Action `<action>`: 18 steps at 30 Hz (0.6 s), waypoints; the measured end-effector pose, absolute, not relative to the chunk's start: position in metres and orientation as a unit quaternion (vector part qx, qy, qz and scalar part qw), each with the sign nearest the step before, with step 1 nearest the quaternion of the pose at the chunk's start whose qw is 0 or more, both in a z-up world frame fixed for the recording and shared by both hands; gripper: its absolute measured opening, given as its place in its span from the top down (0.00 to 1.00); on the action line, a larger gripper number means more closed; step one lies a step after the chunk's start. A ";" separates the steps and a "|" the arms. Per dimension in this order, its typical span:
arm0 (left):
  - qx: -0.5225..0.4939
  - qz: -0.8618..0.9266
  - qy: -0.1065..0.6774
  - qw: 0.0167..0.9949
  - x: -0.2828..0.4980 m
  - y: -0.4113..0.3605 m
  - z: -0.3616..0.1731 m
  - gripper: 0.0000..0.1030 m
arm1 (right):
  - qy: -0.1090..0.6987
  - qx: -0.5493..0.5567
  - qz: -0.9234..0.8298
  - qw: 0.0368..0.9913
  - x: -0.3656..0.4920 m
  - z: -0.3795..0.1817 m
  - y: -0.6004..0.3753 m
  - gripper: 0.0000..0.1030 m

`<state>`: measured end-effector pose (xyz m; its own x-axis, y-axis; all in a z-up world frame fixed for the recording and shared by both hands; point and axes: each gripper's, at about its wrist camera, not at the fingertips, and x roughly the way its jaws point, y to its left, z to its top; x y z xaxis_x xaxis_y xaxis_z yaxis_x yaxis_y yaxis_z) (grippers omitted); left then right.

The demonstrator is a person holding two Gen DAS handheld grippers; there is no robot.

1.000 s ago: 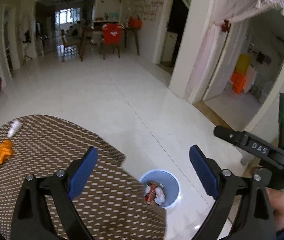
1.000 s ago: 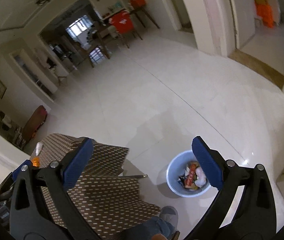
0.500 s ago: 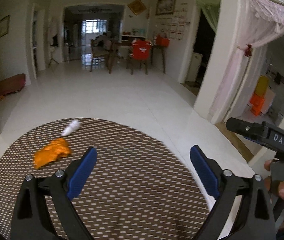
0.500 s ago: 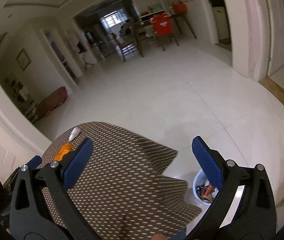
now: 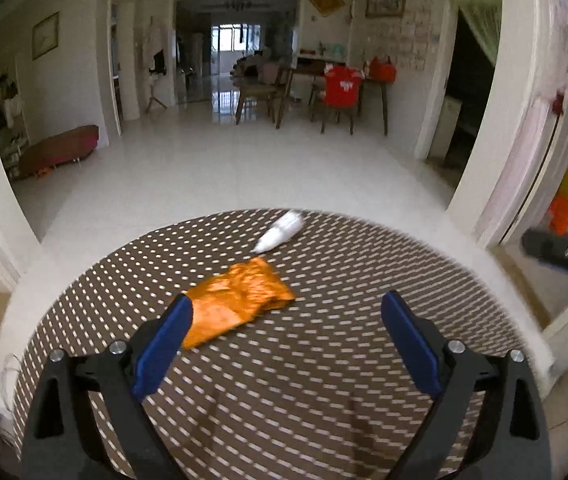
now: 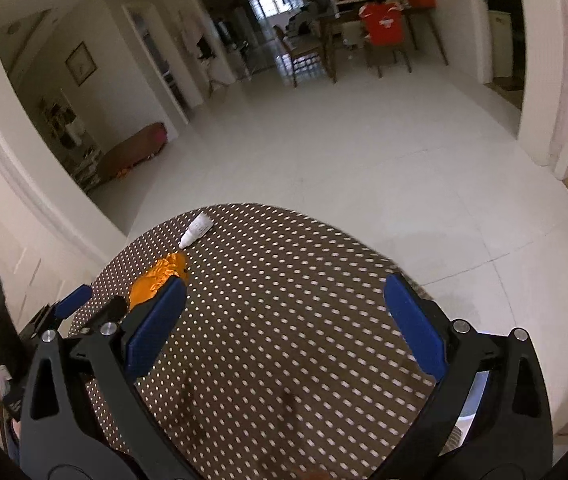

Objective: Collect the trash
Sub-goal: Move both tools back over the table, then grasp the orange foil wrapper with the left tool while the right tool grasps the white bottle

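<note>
Orange foil wrapper (image 5: 239, 304) now lies close in front of your left tool (image 5: 288, 344), where a second ago that view looked down off the edge of the surface (image 5: 324, 380) at a blue bin on the floor. You have swung both tools back from the bin toward what is left on the patterned cloth. That reads as one drop finished and the next pickup beginning.

Your left tool is spread wide with nothing between its blue pads (image 5: 161, 350); the wrapper sits just beyond the left pad, partly hidden by it. A small white tube (image 5: 279, 234) lies a little past the wrapper, near the far rim.

Your right tool (image 6: 284, 322) is equally wide and empty, hanging over the middle of the surface, well apart from both pieces. From its view the wrapper (image 6: 155, 280) and tube (image 6: 196, 232) lie off to the left.

Judging by position, the left tool should shift slightly left to centre on the wrapper before closing
</note>
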<state>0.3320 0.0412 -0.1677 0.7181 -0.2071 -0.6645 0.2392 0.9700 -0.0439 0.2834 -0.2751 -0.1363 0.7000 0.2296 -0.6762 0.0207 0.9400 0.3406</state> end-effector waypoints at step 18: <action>0.076 -0.205 0.415 0.883 0.410 0.061 -0.231 0.48 | 0.430 0.128 0.121 0.885 0.400 -0.185 -0.193 0.06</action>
<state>0.4105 0.0610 -0.2313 0.5711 -0.2979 -0.7649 0.4248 0.9046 -0.0352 0.3999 -0.1932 -0.1852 0.6006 0.3247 -0.7307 -0.1042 0.9378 0.3311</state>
